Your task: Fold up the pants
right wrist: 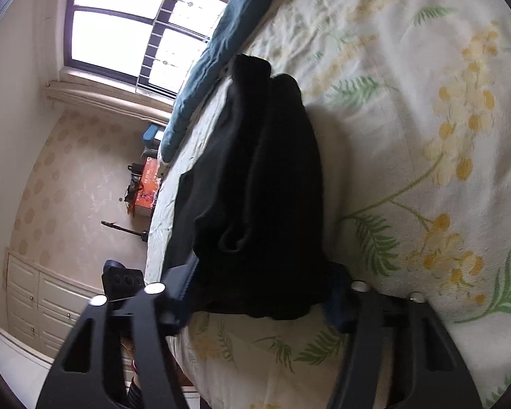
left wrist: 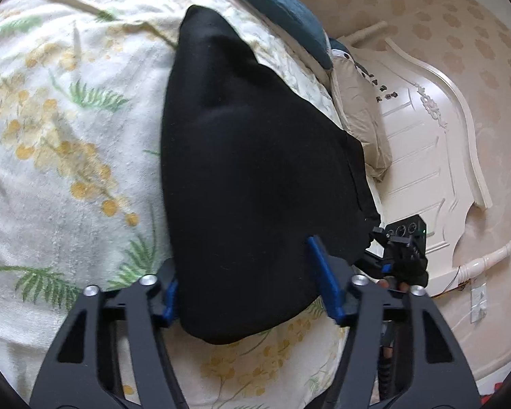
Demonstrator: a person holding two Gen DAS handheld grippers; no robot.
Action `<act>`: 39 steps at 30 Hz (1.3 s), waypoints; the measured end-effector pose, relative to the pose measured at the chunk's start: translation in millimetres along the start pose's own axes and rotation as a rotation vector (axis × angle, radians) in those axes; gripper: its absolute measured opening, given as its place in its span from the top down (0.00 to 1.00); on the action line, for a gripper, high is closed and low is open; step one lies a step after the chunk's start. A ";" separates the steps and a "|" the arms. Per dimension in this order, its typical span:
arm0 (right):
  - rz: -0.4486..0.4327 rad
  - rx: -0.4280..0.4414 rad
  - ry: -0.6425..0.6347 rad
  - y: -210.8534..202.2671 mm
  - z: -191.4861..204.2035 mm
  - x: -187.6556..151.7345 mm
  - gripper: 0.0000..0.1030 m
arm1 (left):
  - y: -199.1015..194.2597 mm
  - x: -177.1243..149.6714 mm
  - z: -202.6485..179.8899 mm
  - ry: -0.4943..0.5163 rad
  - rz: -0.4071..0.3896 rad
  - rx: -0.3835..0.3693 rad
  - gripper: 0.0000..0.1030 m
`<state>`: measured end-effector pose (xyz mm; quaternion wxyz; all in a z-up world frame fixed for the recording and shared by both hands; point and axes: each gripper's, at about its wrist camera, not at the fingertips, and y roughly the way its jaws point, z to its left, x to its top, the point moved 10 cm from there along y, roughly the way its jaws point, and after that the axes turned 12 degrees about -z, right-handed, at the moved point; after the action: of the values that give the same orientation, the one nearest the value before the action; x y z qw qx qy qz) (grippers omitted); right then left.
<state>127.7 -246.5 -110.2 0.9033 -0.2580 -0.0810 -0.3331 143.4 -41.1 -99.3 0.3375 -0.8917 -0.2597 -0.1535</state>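
Observation:
Black pants (left wrist: pixel 248 170) lie folded in a thick bundle on the floral bedspread (left wrist: pixel 51 156). In the left wrist view my left gripper (left wrist: pixel 252 286) is open, its blue-padded fingers (left wrist: pixel 323 279) straddling the near end of the bundle, one on each side. In the right wrist view the pants (right wrist: pixel 265 191) stretch away from me, and my right gripper (right wrist: pixel 262 293) is open with its fingers on either side of the near end of the bundle. The fabric hides parts of both pairs of fingertips. The right gripper also shows in the left wrist view (left wrist: pixel 402 252), beside the pants.
A teal blanket (right wrist: pixel 207 54) lies along the far edge of the bed. A white carved headboard (left wrist: pixel 426 129) and a beige pillow (left wrist: pixel 361 119) are at one end. A window (right wrist: pixel 126 24), white cabinets (right wrist: pixel 37 296) and an orange box (right wrist: pixel 148 184) lie beyond the bed.

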 end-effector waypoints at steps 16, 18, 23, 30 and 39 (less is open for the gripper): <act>-0.018 0.066 0.026 -15.6 9.8 1.6 0.67 | -12.4 -1.0 0.1 0.000 -0.025 0.032 0.64; -0.018 0.067 0.027 -16.0 9.8 1.7 0.68 | -15.2 -2.0 -1.9 0.017 -0.033 0.048 0.65; -0.015 0.074 0.041 -18.9 9.2 -3.1 0.68 | -21.5 -6.7 -4.1 0.039 -0.036 0.071 0.65; -0.008 0.080 0.046 -22.5 9.4 -10.3 0.68 | -31.2 -14.9 -3.7 0.049 -0.045 0.077 0.65; 0.001 0.085 0.048 -27.3 8.7 -16.7 0.68 | -40.4 -23.7 -1.1 0.049 -0.051 0.078 0.65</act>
<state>97.6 -250.3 -96.8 0.9152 -0.2115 -0.0731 -0.3351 101.1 -24.7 -88.1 0.3741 -0.8670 -0.2797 -0.1736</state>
